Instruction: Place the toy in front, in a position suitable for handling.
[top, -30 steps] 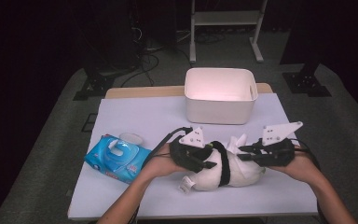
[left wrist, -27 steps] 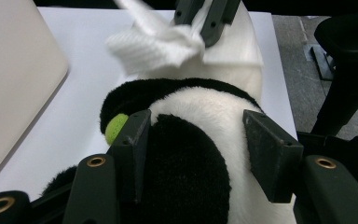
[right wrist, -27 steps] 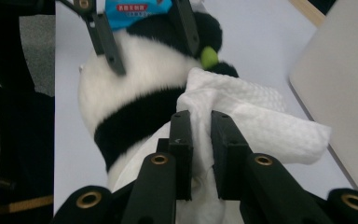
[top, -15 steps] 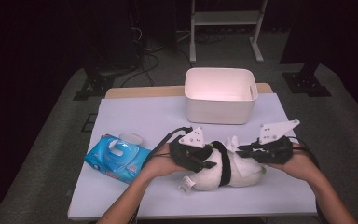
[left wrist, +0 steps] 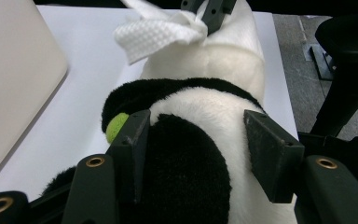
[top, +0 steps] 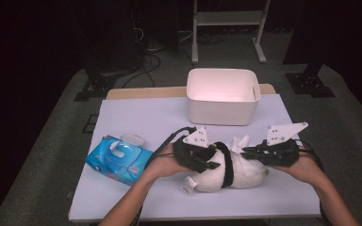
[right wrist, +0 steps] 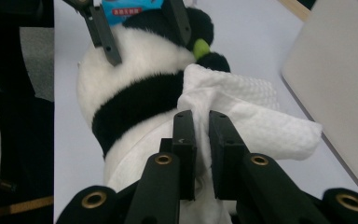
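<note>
risk note — my left hand-held gripper [left wrist: 193,154] clamps the plush panda [top: 226,172] on the table [top: 136,113]; right hand-held gripper [right wrist: 201,140] pinches the wipe [right wrist: 256,116] — thin hold, i judge rubbing could pull it free.

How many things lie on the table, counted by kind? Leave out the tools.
Plush panda: 1
White wipe: 1
Blue wipe pack: 1
White bin: 1
Total: 4
</note>
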Available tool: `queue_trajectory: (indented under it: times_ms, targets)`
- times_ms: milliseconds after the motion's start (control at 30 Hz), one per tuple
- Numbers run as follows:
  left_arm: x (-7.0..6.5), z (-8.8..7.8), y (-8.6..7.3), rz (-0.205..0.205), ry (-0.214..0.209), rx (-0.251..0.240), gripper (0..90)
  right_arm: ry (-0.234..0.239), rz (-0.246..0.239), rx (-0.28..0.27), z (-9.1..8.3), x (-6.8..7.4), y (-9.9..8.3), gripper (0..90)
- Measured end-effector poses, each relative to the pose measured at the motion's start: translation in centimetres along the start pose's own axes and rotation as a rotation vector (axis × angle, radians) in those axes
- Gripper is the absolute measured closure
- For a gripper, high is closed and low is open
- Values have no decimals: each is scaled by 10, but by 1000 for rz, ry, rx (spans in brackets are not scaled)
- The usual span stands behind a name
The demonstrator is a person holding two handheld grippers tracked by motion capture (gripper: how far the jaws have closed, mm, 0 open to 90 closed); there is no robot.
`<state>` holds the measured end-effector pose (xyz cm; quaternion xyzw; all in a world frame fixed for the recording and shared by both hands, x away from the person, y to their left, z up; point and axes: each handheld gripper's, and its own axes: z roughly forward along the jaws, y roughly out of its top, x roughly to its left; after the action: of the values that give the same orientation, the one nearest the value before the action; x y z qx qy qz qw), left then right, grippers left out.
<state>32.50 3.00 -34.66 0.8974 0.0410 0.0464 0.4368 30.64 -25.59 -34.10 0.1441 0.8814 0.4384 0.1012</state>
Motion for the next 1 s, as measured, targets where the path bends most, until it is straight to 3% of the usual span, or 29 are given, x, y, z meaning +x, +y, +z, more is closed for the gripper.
queue_trajectory:
  times_ms: [100,300,467,567,667,800,900,1000]
  targets:
    - [0,-3,-2,-16,1,-12,384,6,2,3,3,-2,0,815]
    - [-2,-18,-7,-35,10,-53,300,7,55,-5,-3,-6,-16,817]
    - [0,-33,-17,-71,33,-63,272,-28,84,-4,-9,-9,-25,818]
    - [2,-31,-26,-99,14,-59,272,-37,104,-16,-14,-11,-31,818]
    - [3,-19,-33,-109,-11,-22,261,-18,114,-36,-13,-10,-33,818]
    - [5,-9,-39,-143,-60,-33,203,-11,112,-35,-13,-8,-33,818]
    - [4,-4,-41,-132,-82,-26,237,-5,110,-45,-12,-5,-32,818]
    - [5,-7,-42,-121,-75,-46,360,-6,98,-37,-7,0,-25,819]
